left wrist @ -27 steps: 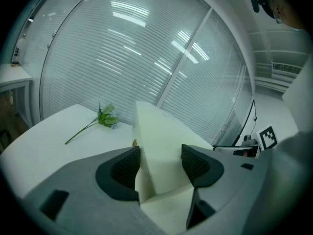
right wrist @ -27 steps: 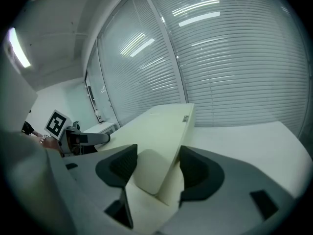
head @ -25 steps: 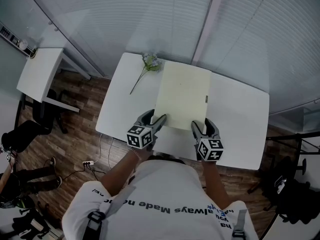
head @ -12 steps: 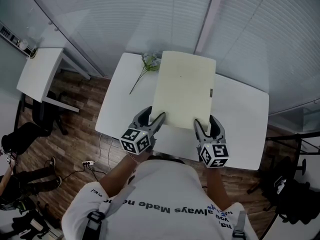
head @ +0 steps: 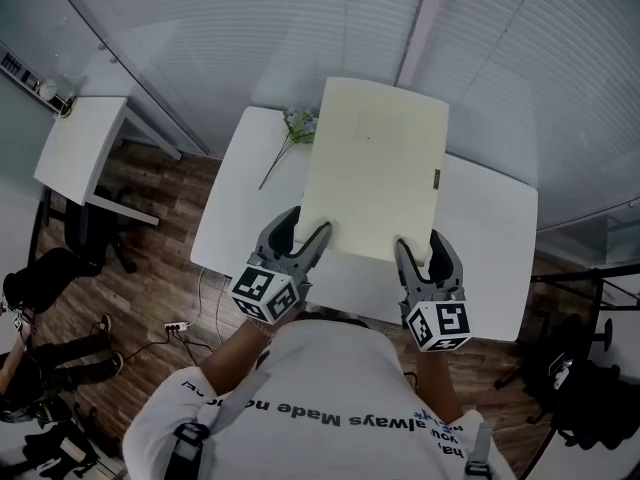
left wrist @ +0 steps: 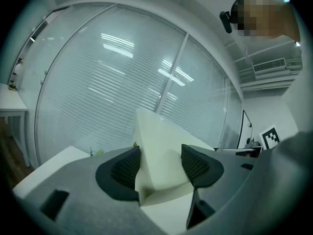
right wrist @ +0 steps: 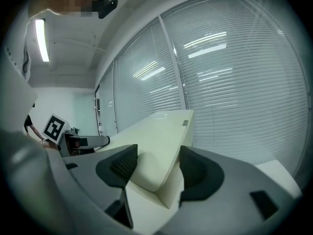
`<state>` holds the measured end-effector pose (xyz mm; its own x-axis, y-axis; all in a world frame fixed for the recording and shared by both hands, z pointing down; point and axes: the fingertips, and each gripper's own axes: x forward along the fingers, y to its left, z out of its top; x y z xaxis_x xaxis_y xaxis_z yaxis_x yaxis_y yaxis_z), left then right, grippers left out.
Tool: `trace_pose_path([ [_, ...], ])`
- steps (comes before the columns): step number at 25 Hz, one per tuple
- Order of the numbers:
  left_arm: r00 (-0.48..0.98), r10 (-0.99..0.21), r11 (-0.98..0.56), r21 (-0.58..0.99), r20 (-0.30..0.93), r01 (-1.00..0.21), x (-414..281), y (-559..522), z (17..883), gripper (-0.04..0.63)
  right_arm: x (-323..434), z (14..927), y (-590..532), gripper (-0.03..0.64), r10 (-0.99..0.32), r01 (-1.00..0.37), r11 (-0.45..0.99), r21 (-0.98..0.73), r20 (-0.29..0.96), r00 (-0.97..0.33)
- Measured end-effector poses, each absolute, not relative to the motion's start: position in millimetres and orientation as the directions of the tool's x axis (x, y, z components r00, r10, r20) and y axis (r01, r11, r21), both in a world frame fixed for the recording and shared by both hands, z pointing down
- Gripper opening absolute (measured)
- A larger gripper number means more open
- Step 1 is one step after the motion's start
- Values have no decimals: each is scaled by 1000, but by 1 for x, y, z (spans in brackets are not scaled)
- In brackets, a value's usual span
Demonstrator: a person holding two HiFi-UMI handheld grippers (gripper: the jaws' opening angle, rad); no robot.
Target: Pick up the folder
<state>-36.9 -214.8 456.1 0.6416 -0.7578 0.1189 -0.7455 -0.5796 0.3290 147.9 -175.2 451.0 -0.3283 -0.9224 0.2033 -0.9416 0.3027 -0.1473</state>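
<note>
Fingers (head: 318,238) of your left gripper (head: 306,236) and of your right gripper (head: 420,248) each pinch a near corner of the pale cream rectangular card folder (head: 375,163) in the head view. The folder tilts up over the white rectangular table (head: 490,238), far edge highest, just beside a small green flower sprig (head: 290,133) lying at the table's far left.

In the left gripper view, the dark textured pads (left wrist: 124,168) press on the folder's corner, and the sheet slopes upward, clear of the table.

In the right gripper view, the jaws clamp the other corner the same way.

You appear to be mid-lift. Next, I judge, raise both grippers evenly, hold the squeeze, and level the folder well above the table.
</note>
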Motion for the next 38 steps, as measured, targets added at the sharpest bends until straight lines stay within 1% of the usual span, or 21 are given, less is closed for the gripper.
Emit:
trace_pose_path([
  [15,630,-776,-614,270,-34,-741,-40,-202,374,267,146,370,-161,272,-942,-942,326,-82,55,-331],
  [25,625,-777,-619,266,-72,-739,-42,-199,356,267,144,351,-158,272,-944,-942,328,-73,15,-330],
  [38,622,-778,-620,260,-83,-741,-41,-201,349,267,146,344,-160,270,-943,-941,331,-74,0,-332],
])
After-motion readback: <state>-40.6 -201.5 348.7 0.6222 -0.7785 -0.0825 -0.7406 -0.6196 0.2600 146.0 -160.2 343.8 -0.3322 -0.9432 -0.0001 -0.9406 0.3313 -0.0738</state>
